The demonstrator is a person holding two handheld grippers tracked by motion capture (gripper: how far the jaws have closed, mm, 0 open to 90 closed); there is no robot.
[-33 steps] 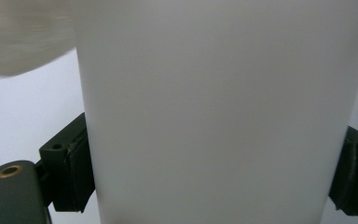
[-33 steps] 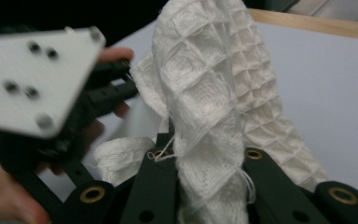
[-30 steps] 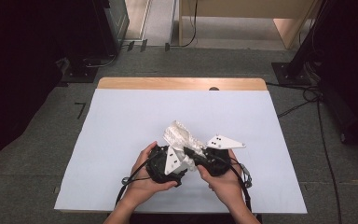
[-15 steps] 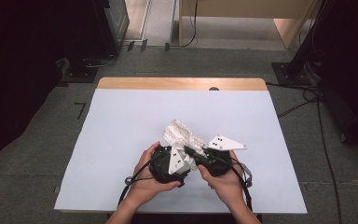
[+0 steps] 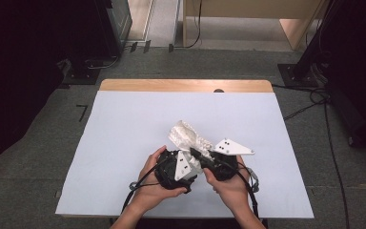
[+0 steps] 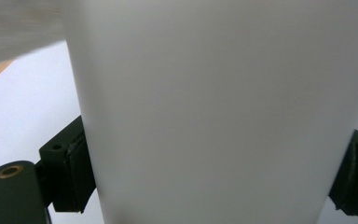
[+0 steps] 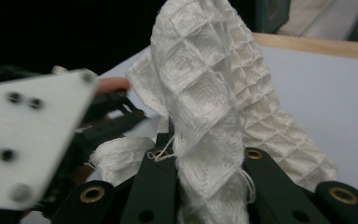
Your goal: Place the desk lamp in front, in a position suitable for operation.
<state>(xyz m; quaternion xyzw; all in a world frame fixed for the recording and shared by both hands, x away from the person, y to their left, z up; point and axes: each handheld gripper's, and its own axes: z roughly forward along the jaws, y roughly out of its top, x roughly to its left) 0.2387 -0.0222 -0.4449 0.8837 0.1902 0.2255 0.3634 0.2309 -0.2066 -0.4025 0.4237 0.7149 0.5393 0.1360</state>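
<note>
High view: both grippers sit close together near the front edge of the table, with a white waffle-weave cloth bunched and lifted between them; judged mid-fold, nothing laid flat yet. Right gripper is clamped on the cloth, which rises straight from its jaws. Left gripper has a blurred white surface pressed between its pads, probably the same cloth.

One white waffle-weave cloth lies on one table, whose top carries one pale sheet over one wooden board showing as a strip at the far edge. Two hands come in from the near side, one left hand and one right hand. Two grippers, left gripper and right gripper
</note>
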